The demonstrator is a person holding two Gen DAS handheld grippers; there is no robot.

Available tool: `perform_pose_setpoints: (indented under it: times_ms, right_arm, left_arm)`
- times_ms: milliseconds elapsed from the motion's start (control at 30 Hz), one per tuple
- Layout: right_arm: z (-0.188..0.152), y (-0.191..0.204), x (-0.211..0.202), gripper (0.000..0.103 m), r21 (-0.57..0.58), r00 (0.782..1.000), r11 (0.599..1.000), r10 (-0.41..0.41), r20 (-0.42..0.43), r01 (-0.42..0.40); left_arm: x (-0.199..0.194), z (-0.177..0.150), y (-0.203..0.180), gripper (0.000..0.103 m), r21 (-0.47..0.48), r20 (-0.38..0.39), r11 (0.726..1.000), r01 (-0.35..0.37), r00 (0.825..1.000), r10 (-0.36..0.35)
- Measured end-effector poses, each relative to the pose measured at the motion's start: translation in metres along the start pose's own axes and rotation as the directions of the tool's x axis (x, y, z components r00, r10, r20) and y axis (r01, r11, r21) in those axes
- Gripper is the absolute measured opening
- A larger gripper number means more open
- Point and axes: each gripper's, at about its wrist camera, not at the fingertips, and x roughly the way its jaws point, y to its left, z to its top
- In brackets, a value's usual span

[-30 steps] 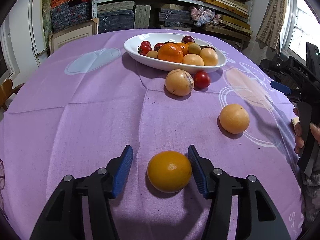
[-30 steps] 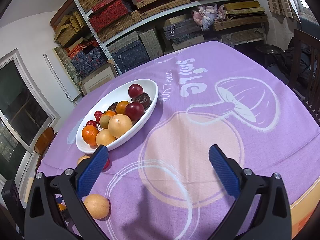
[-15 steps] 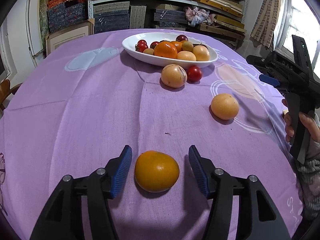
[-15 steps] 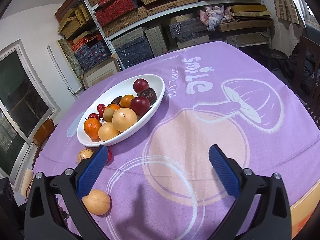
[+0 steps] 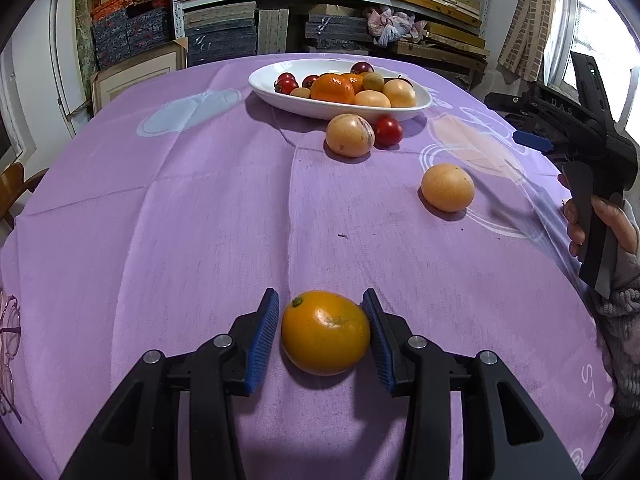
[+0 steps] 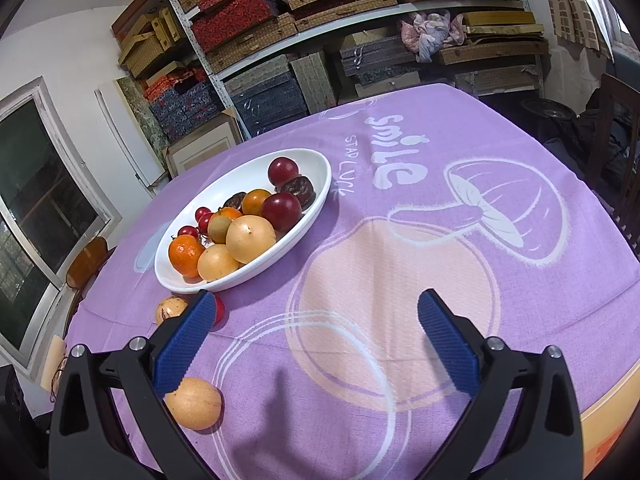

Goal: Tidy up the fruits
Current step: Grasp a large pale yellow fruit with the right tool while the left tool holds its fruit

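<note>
An orange (image 5: 325, 332) lies on the purple tablecloth (image 5: 200, 220) between the blue pads of my left gripper (image 5: 320, 298). The jaws are closing; the right pad meets the peel and a thin gap shows at the left pad. A white oval bowl (image 5: 340, 111) (image 6: 316, 210) of mixed fruit stands at the far side. In front of it lie a pale striped fruit (image 5: 349, 135) (image 6: 170, 307) and a red tomato (image 5: 388, 131) (image 6: 219, 309). A pale yellow fruit (image 5: 447, 187) (image 6: 193, 403) lies nearer. My right gripper (image 6: 317, 296) hovers open and empty over the cloth's printed circles.
A person's hand (image 5: 580, 220) holds the right gripper at the right edge of the left wrist view. Shelves of stacked boxes (image 6: 280, 40) fill the wall behind the table. A wooden chair (image 6: 86, 260) stands by the window, and eyeglasses (image 5: 8, 344) lie near the left table edge.
The left gripper's jaws have narrowed around the orange, which now sits centred between the pads. The right gripper has stayed where it was.
</note>
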Motion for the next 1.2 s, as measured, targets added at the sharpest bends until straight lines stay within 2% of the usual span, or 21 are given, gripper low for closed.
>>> perform_pose_setpoints:
  times_ms: [100, 233, 333, 433, 500, 600, 733, 767, 800, 833, 867, 933, 1067, 1200]
  right_arm:
    - [-0.001, 0.004, -0.002, 0.099, -0.023, 1.0, 1.0, 0.018, -0.001, -0.018]
    - [-0.005, 0.027, -0.008, 0.099, -0.114, 0.998, 0.992, 0.051, -0.021, -0.053]
    - [-0.016, 0.051, -0.016, 0.099, -0.215, 0.996, 0.974, 0.066, -0.064, -0.078]
    - [-0.038, 0.076, -0.017, 0.099, -0.314, 0.989, 0.943, 0.07, -0.134, -0.11]
    - [-0.054, 0.09, -0.014, 0.099, -0.374, 0.983, 0.92, 0.051, -0.178, -0.116]
    - [-0.071, 0.106, -0.011, 0.099, -0.452, 0.982, 0.886, 0.013, -0.19, -0.099]
    - [-0.079, 0.113, -0.005, 0.099, -0.475, 0.982, 0.875, 0.004, -0.19, -0.096]
    - [-0.079, 0.113, -0.004, 0.097, -0.475, 0.981, 0.875, 0.003, -0.192, -0.096]
    - [-0.079, 0.113, -0.003, 0.088, -0.475, 0.981, 0.875, 0.006, -0.196, -0.1]
    - [-0.079, 0.113, -0.002, 0.073, -0.473, 0.979, 0.875, 0.01, -0.204, -0.107]
    - [-0.077, 0.113, 0.002, 0.07, -0.469, 0.976, 0.876, 0.012, -0.219, -0.116]
    - [-0.076, 0.114, 0.008, 0.067, -0.465, 0.97, 0.876, 0.007, -0.243, -0.123]
    - [-0.077, 0.119, 0.011, 0.067, -0.481, 0.971, 0.869, -0.005, -0.239, -0.114]
    - [-0.077, 0.121, 0.018, 0.059, -0.486, 0.965, 0.867, -0.021, -0.261, -0.113]
  left_arm:
    - [-0.003, -0.004, 0.001, 0.044, -0.002, -0.005, 1.0, 0.006, 1.0, -0.006]
    - [-0.008, -0.009, 0.005, 0.044, -0.013, 0.0, 1.0, 0.02, 1.0, -0.02]
    - [-0.01, -0.012, 0.009, 0.039, -0.03, 0.015, 0.999, 0.027, 1.0, -0.027]
    - [-0.011, -0.012, 0.012, 0.039, -0.046, 0.021, 0.998, 0.039, 0.999, -0.038]
    - [-0.011, -0.012, 0.014, 0.039, -0.057, 0.024, 0.997, 0.05, 0.999, -0.048]
    - [-0.012, -0.012, 0.015, 0.039, -0.067, 0.026, 0.996, 0.055, 0.998, -0.053]
    - [-0.012, -0.012, 0.015, 0.039, -0.068, 0.026, 0.996, 0.057, 0.998, -0.055]
    - [-0.012, -0.012, 0.015, 0.039, -0.069, 0.027, 0.996, 0.058, 0.998, -0.056]
    - [-0.012, -0.012, 0.015, 0.039, -0.07, 0.027, 0.996, 0.059, 0.998, -0.057]
    - [-0.012, -0.012, 0.015, 0.039, -0.071, 0.027, 0.996, 0.06, 0.998, -0.059]
    - [-0.012, -0.012, 0.015, 0.039, -0.072, 0.027, 0.996, 0.061, 0.998, -0.059]
    - [-0.012, -0.012, 0.016, 0.039, -0.072, 0.027, 0.995, 0.062, 0.998, -0.06]
    - [-0.012, -0.012, 0.016, 0.039, -0.073, 0.027, 0.995, 0.062, 0.998, -0.061]
    - [-0.012, -0.012, 0.016, 0.039, -0.072, 0.027, 0.996, 0.061, 0.998, -0.06]
